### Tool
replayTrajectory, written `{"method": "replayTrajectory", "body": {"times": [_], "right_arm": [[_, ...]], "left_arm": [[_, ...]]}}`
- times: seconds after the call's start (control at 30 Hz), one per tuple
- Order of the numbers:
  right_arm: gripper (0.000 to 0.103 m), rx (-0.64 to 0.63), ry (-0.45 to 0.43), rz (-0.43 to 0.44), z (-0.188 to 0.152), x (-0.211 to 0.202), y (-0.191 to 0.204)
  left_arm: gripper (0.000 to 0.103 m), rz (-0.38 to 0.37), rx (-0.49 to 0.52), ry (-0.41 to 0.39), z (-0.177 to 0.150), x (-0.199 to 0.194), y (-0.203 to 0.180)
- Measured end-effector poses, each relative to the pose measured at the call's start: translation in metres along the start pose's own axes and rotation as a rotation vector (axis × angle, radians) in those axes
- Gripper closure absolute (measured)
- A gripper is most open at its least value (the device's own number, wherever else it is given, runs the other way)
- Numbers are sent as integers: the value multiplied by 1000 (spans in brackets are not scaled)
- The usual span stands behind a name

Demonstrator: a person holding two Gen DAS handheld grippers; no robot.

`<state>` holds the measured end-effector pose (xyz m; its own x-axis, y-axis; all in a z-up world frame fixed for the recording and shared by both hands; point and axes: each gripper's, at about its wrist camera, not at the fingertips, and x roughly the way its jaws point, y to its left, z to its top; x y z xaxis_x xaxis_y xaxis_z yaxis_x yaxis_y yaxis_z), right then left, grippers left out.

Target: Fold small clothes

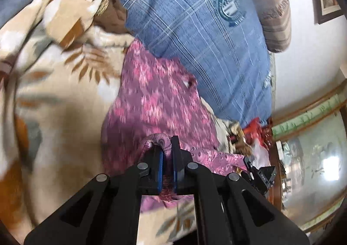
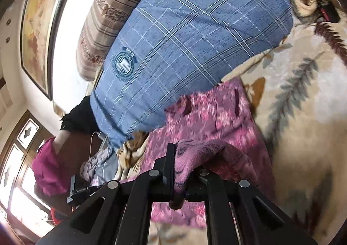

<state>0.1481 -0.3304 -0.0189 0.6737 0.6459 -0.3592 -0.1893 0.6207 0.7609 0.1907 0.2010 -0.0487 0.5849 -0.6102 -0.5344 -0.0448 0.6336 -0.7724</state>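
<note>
The left tool (image 1: 167,147) is clamped on a bunched edge of the small pink floral-print fabric garment (image 1: 156,97), and the right tool (image 2: 184,158) pinches another fold of it, cloth draped over one finger. The garment lies spread on the beige leaf-patterned blanket (image 1: 56,97), its far edge touching the blue plaid pillow (image 2: 184,28), with a brown striped pillow (image 2: 104,17) behind.

A pink flowered garment (image 1: 156,102) lies spread on the leaf-patterned blanket (image 1: 54,115), its far edge touching the blue checked pillow (image 1: 195,28); two near corners are lifted and bunched.
</note>
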Motion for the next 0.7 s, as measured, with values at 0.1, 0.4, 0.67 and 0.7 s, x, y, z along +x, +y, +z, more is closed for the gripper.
{"method": "replayTrajectory", "body": {"times": [0.1,0.4,0.67,0.7], "right_arm": [[97,20,-2,-14,15,27,-7],[97,237,-40,-71,58,93,-64],[97,292,-19,-143,80,136,-87],[96,305,-30,-146,84,137,-89]], "left_arm": [[99,2,-15,-16,28,19,-1],[99,42,-108,-15,101,80,18],[99,182,-138,39,145,143,26],[99,194,-144,46,148,147,26]]}}
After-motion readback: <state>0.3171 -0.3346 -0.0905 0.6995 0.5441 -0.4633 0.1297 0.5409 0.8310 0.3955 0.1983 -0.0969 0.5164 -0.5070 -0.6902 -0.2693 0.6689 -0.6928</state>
